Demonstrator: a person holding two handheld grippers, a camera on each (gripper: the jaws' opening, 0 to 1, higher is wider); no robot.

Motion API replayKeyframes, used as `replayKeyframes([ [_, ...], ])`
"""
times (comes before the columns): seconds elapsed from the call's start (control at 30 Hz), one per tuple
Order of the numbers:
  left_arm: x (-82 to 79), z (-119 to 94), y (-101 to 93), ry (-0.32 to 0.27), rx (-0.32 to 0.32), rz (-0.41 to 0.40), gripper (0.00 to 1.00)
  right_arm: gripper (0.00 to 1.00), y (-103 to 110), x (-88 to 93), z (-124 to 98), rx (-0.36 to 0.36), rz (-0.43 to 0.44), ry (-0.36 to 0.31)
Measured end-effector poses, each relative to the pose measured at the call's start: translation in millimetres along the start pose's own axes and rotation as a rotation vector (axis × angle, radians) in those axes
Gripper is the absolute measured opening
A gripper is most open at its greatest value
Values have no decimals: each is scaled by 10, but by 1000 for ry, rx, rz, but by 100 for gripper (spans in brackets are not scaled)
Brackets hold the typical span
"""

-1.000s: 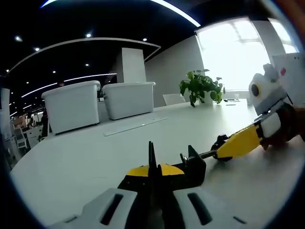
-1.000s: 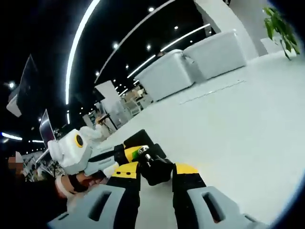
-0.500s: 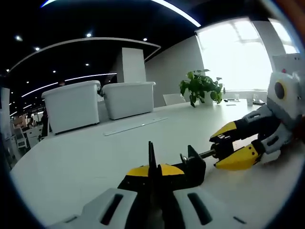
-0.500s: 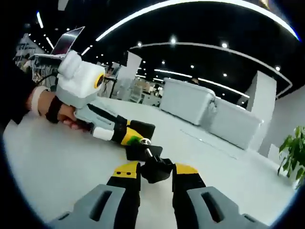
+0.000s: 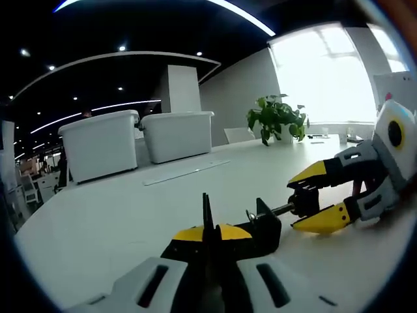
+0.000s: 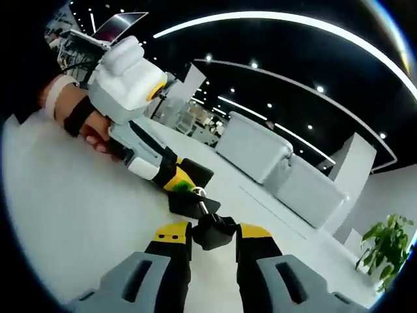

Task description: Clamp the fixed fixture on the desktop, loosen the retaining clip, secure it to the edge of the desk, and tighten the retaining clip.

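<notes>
Pinching the clamp body [image 5: 225,236] in our left gripper [image 5: 207,261], we are closing the right gripper [image 6: 213,251] around its screw knob [image 6: 214,231]. Mid-tabletop [image 5: 117,222], we are risking the knob slipping as we turn it.

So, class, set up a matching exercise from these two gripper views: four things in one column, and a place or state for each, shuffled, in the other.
Things:
1. left tool
2. right tool
3. potted plant
4. storage bins

Places or states:
A. green, at the far side of the table by the bright window
B. white, two side by side on the table
C. jaws shut on the black clamp body
D. jaws around the knob at the end of the clamp's screw

Pairs: 1-C, 2-D, 3-A, 4-B
</notes>
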State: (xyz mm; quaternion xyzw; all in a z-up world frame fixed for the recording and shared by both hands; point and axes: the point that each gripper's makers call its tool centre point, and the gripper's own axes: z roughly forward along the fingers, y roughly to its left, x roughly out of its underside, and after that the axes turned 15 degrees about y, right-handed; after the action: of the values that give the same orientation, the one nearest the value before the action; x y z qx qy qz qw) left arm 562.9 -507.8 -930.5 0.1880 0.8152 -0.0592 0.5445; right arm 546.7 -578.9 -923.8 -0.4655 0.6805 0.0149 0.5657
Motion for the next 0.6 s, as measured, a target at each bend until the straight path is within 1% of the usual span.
replayKeyframes([
  [0.1,-6,19,16,0,-1,3,5,28,36,-48,-37,-88,172,-5],
  [0.13,-6,19,14,0,1,3,5,30,28,-84,-50,-127,264,-15],
  [0.23,-6,14,6,0,1,4,5,39,58,-87,-51,-236,473,29],
  [0.27,-5,10,2,-1,1,6,5,41,36,-89,-48,-256,536,34],
  [0.3,-5,10,2,-1,0,7,5,41,18,-82,-34,-265,570,37],
  [0.33,-4,6,-3,-1,1,6,5,40,-22,-80,-32,-274,627,39],
  [0.37,-3,4,-6,-1,2,6,5,39,-8,-79,-71,-289,687,45],
  [0.43,-16,25,16,0,4,6,5,37,-54,-47,-43,-317,788,55],
  [0.47,-16,23,12,-1,4,6,5,35,-81,-23,-29,-325,826,59],
  [0.5,-15,21,9,-1,5,7,5,32,-21,-3,-94,-331,860,69],
  [0.53,-13,16,3,-1,5,8,5,30,-39,26,-92,-328,879,73],
  [0.57,-12,14,0,-1,6,8,5,30,-40,44,-97,-325,877,71],
  [0.6,-18,33,20,0,6,8,5,30,-22,68,-95,-335,895,79],
])
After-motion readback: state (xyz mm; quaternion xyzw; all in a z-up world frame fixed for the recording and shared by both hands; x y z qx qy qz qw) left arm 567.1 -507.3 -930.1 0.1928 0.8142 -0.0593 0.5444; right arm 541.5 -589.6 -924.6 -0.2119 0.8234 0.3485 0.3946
